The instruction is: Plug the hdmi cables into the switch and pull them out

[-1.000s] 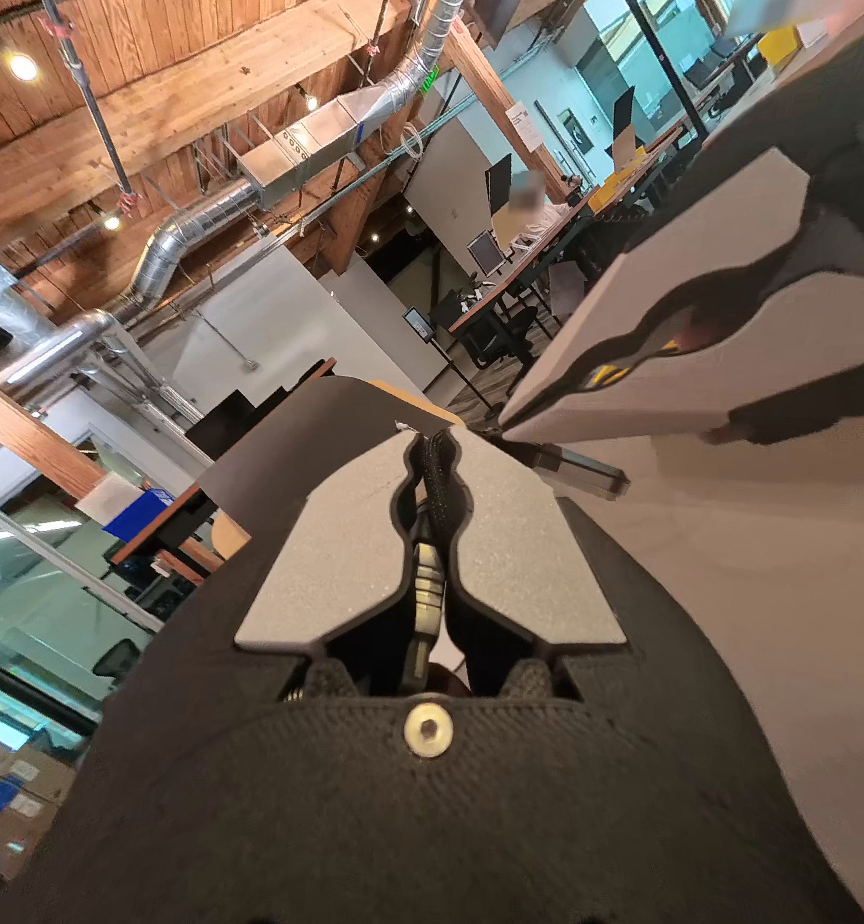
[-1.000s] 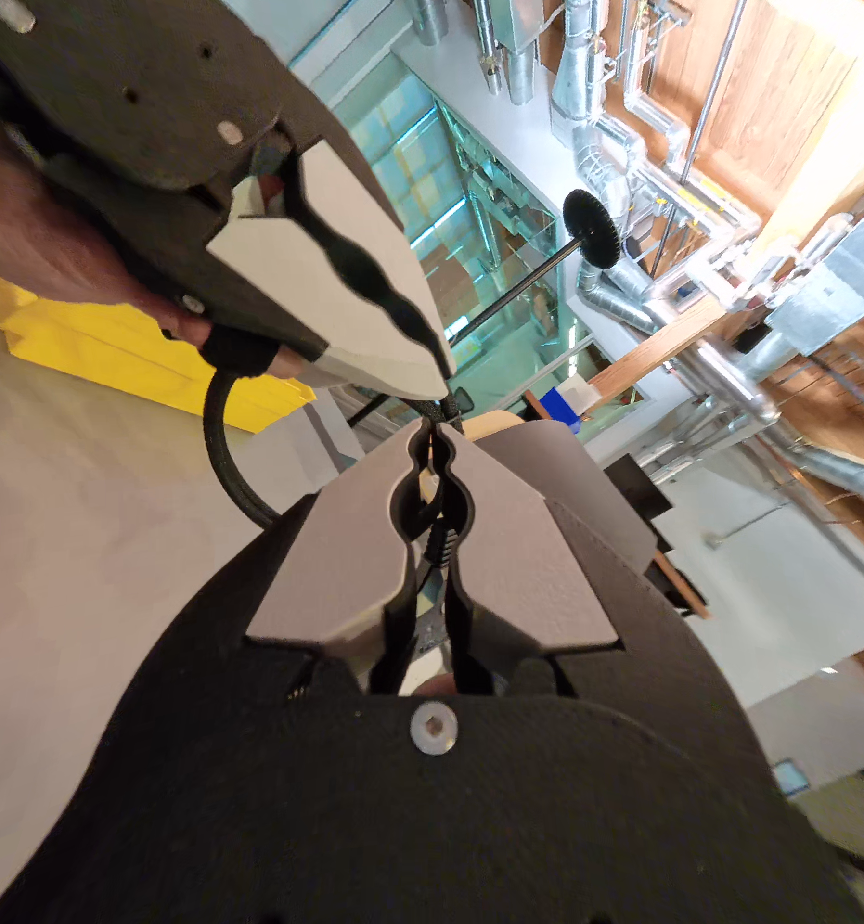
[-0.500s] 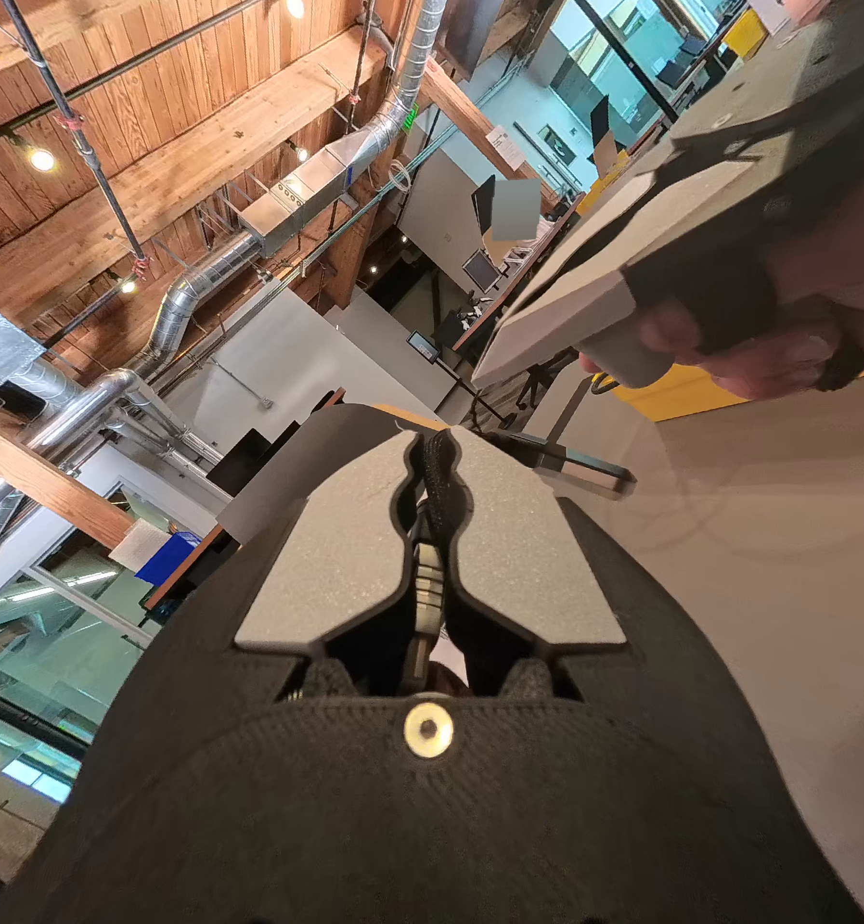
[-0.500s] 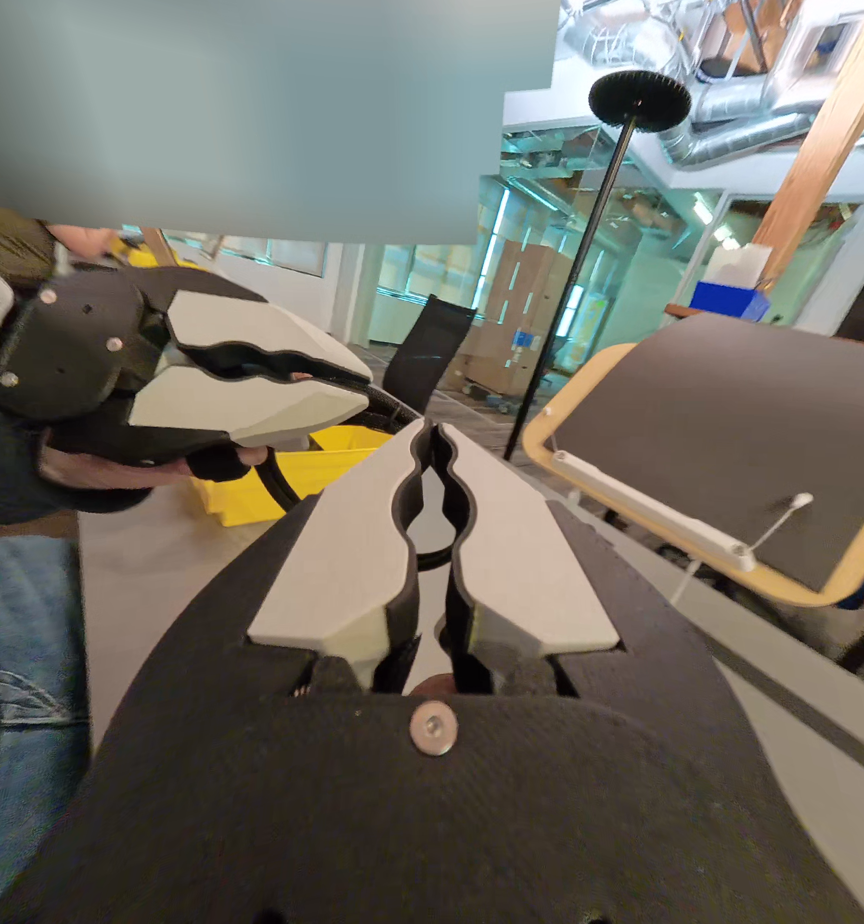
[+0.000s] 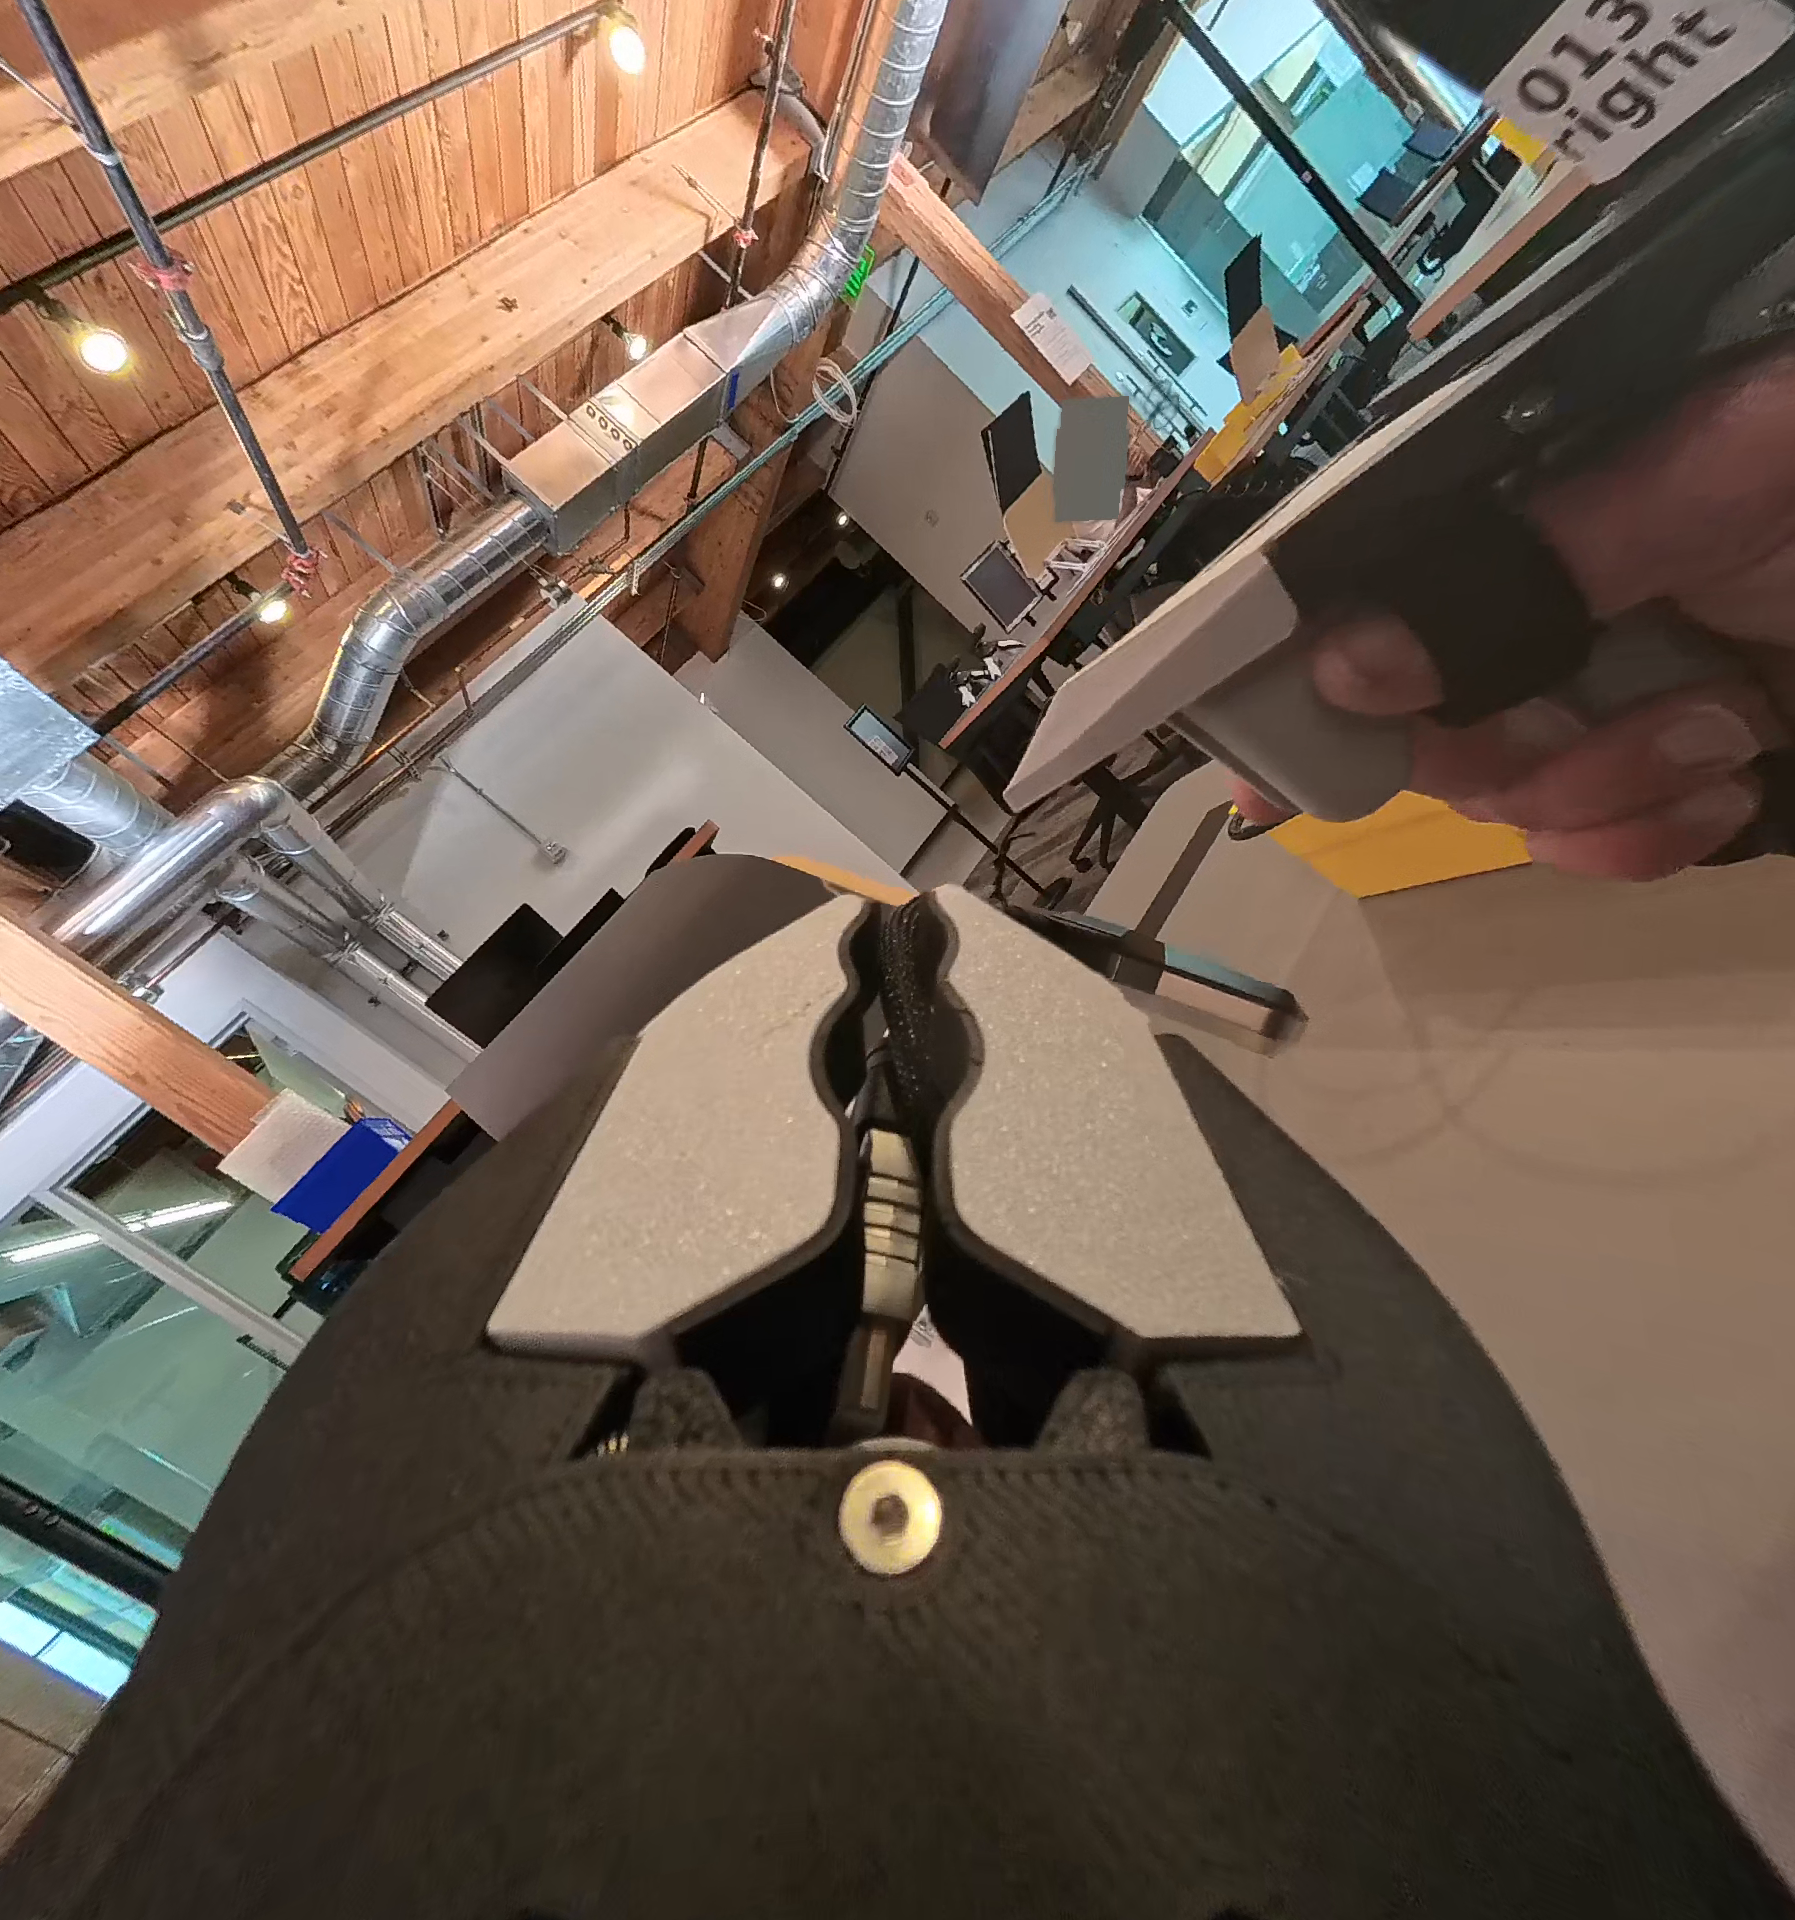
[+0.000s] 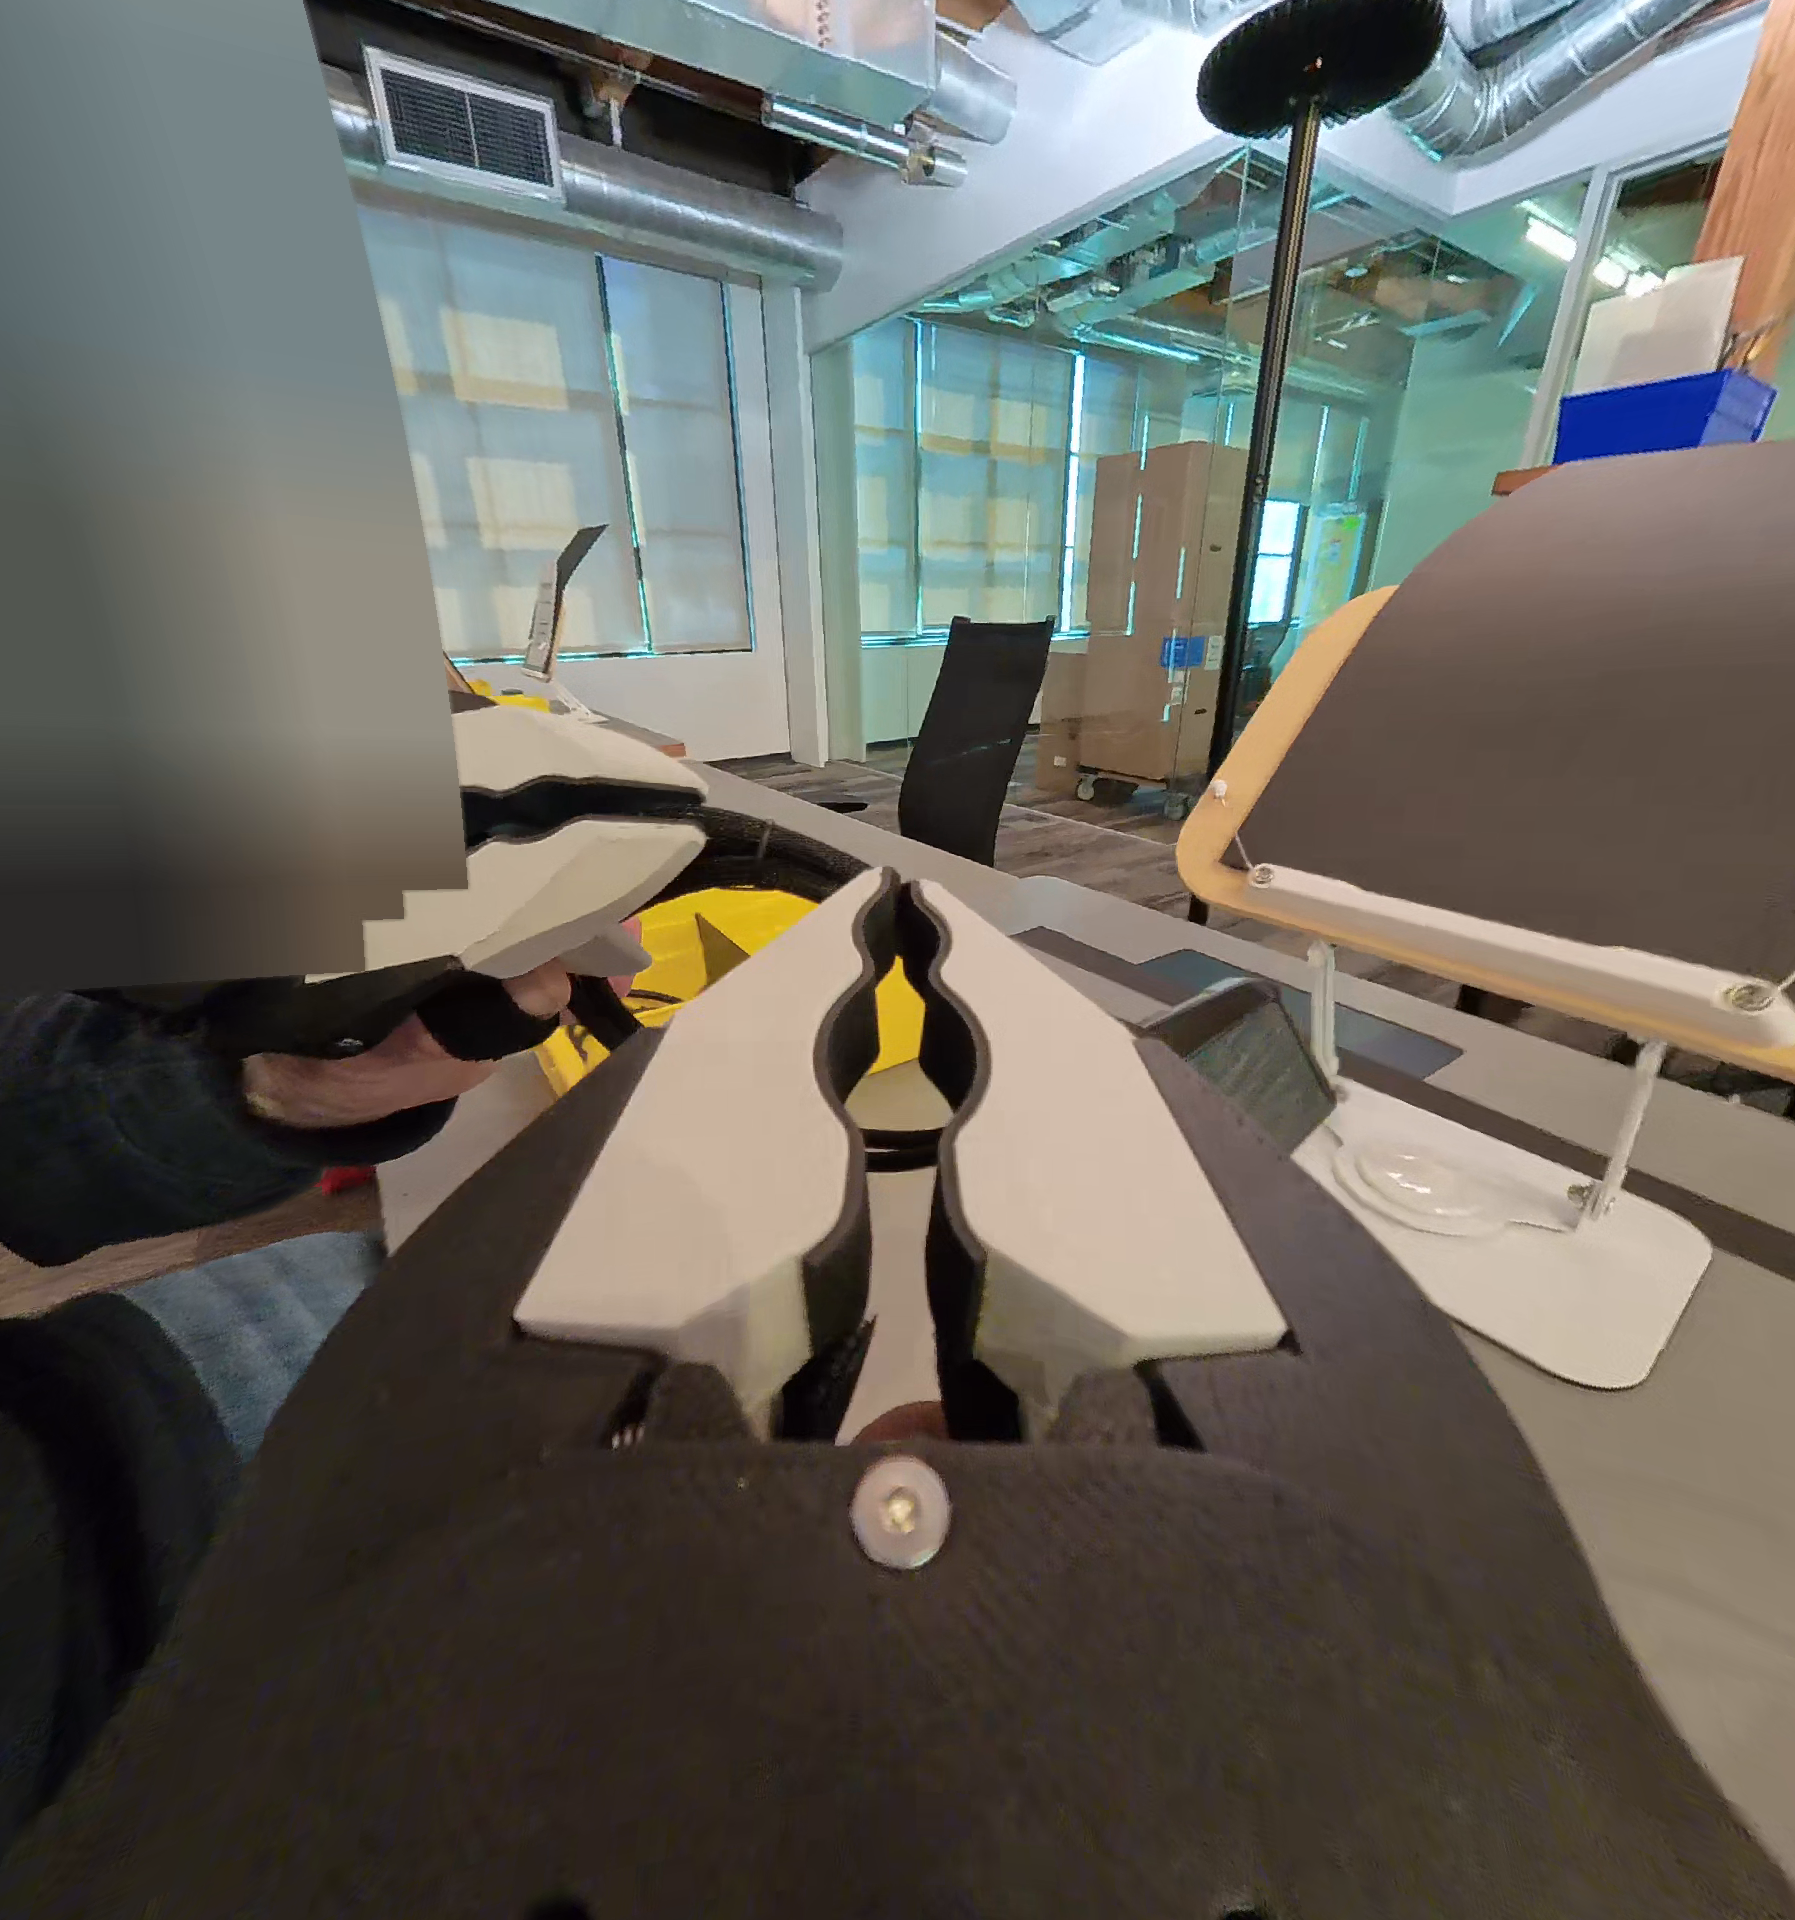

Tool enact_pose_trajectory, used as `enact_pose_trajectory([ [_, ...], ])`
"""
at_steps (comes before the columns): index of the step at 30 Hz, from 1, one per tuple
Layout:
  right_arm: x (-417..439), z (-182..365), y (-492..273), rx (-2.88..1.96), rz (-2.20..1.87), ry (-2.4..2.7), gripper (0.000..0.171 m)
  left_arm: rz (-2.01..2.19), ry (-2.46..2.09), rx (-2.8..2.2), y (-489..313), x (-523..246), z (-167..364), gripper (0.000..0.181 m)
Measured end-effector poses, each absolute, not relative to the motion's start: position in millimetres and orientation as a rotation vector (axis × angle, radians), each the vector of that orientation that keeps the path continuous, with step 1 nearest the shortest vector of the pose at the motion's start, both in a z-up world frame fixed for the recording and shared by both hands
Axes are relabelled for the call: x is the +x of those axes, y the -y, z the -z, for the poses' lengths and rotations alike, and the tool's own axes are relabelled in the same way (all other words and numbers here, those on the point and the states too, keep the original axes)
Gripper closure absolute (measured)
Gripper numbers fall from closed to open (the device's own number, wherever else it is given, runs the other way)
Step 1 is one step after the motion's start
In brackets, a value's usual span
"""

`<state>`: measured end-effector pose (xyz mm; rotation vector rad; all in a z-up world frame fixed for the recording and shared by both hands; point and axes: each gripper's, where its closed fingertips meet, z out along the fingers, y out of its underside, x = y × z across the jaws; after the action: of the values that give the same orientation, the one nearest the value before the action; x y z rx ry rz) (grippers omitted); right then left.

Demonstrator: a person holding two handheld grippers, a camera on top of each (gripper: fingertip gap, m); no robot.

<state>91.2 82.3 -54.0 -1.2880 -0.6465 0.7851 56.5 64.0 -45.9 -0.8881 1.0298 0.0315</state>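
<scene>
My left gripper [image 5: 898,904] is shut on a black braided HDMI cable [image 5: 908,997]; the cable's metal plug [image 5: 891,1216] lies back between the jaws. The switch [image 5: 1194,992], a small dark box with a silver end, sits on the grey table [image 5: 1599,1247] just right of the left tips. My right gripper [image 6: 895,883] is shut with nothing between its jaws. It hangs above the table at the upper right of the left wrist view [image 5: 1038,769]. In the right wrist view the left gripper [image 6: 690,821] shows at left with the cable [image 6: 799,842] looping behind it, and the switch [image 6: 1241,1049] lies to the right.
A yellow bin [image 6: 716,925] stands on the table behind the grippers. A white stand [image 6: 1558,1278] carries a tilted dark board [image 6: 1599,727] at the right. A tall black pole [image 6: 1277,364] and an office chair [image 6: 966,717] stand beyond the table edge. Some 5 cm of space lies between my two pairs of fingers.
My right gripper let go of the cable and swung away from the left gripper, turning from the ceiling to level with the table. The left gripper kept its hold and barely moved.
</scene>
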Motion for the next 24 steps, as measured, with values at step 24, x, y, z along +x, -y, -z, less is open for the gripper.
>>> enact_pose_trajectory([
  [24,93.0,63.6,-83.5,-1.206,-0.172,1.073,0.167,-0.108,-1.128,-0.8,-51.0,67.1,52.5,0.176],
])
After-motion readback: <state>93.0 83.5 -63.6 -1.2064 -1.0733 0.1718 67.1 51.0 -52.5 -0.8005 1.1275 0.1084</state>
